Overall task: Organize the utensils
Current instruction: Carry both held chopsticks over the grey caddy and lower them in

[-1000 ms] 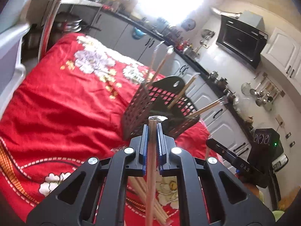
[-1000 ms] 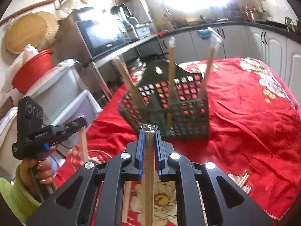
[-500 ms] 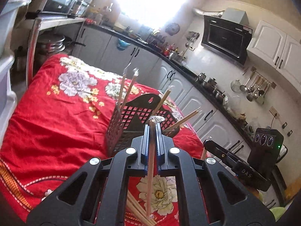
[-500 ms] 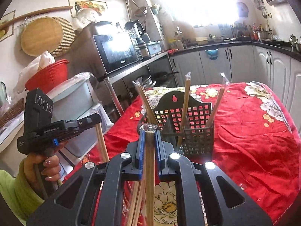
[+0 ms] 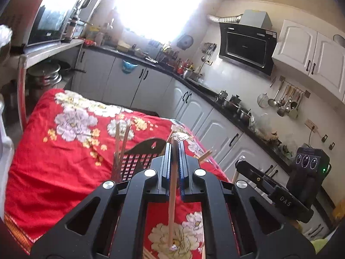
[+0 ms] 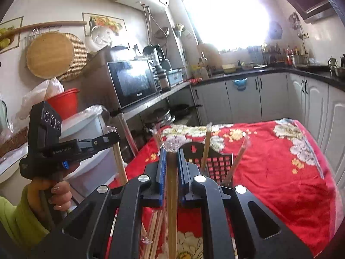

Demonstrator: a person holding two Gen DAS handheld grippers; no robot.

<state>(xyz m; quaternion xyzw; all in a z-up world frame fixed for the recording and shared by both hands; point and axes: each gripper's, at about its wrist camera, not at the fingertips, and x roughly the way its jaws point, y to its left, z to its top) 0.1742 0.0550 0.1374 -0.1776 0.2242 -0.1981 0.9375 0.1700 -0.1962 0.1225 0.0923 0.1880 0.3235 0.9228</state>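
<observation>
Chopsticks are standing already in the black basket (image 5: pixel 138 161) on the red cloth (image 5: pixel 54 168), and more are lying loose on the cloth below my hands. I am clamping one thin wrapped pair (image 5: pixel 172 194) in my left gripper (image 5: pixel 174 149), and my right gripper (image 6: pixel 171 153) is squeezing another wrapped pair (image 6: pixel 171 205), both upright, near the basket.

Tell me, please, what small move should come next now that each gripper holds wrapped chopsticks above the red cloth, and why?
Probably carry the left gripper forward over the black basket and lower its wrapped chopsticks in. The jaws are shut on the sticks, which hang upright clear of the red cloth, and the basket just ahead already holds several. The right gripper can follow.
</observation>
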